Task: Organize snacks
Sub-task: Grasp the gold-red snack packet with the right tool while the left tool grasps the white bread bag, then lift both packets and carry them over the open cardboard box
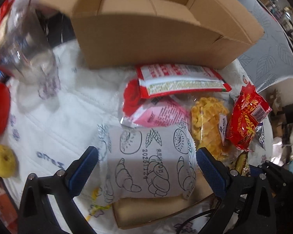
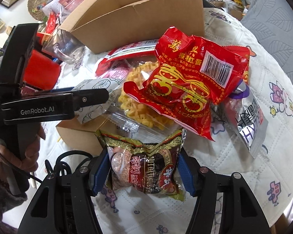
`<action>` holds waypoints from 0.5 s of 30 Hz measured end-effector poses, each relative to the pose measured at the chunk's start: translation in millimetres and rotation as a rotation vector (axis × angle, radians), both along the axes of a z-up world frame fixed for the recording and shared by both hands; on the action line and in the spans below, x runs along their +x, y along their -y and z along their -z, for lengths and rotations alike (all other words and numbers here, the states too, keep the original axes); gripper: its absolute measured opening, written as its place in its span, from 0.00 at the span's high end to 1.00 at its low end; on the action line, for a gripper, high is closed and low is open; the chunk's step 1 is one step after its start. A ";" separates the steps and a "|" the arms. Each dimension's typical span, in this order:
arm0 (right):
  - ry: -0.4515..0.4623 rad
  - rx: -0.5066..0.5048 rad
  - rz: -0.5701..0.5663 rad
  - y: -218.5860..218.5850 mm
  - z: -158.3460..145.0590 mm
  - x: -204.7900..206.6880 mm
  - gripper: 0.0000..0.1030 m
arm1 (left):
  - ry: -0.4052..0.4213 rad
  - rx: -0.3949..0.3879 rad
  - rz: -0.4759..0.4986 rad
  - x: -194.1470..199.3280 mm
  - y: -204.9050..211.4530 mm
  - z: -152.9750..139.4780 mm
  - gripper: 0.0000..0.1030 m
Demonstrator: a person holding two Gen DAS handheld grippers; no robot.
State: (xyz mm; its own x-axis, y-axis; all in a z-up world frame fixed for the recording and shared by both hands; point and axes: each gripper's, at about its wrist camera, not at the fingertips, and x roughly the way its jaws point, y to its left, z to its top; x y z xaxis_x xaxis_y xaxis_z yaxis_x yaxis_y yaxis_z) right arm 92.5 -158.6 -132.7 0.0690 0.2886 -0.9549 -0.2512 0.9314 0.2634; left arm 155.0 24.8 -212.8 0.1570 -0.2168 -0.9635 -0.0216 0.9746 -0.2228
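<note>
Left gripper [image 1: 146, 161]: fingers wide apart, straddling the white bread bag [image 1: 148, 161] at 6 o'clock in the left view; whether the pads touch it can't be told. The bag lies on a flat carton [image 1: 156, 208], looks light, soft and crushable, so take it by the sides gently. Box [image 1: 146, 29] at 12 o'clock, open and seemingly empty. Right gripper [image 2: 143, 172]: fingers clenched on the dark snack pack [image 2: 144, 171] at 6 o'clock, pinching both side edges. Light, crinkly, slippery film; hold at mid-height. Red bag [image 2: 187, 81] at 1 o'clock on the counter [image 2: 244, 175].
</note>
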 end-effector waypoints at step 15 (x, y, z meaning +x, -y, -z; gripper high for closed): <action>-0.003 0.010 0.010 1.5 3.3 2.5 0.39 | -0.008 0.040 0.036 -1.5 9.5 1.3 0.30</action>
State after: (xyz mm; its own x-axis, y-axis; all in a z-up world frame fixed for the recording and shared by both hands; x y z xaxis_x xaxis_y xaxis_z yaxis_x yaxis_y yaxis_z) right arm 95.1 -160.1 -136.0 0.0688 0.2971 -0.9524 -0.2409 0.9313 0.2731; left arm 153.6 15.3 -214.1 0.1422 -0.1833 -0.9727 0.0126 0.9830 -0.1834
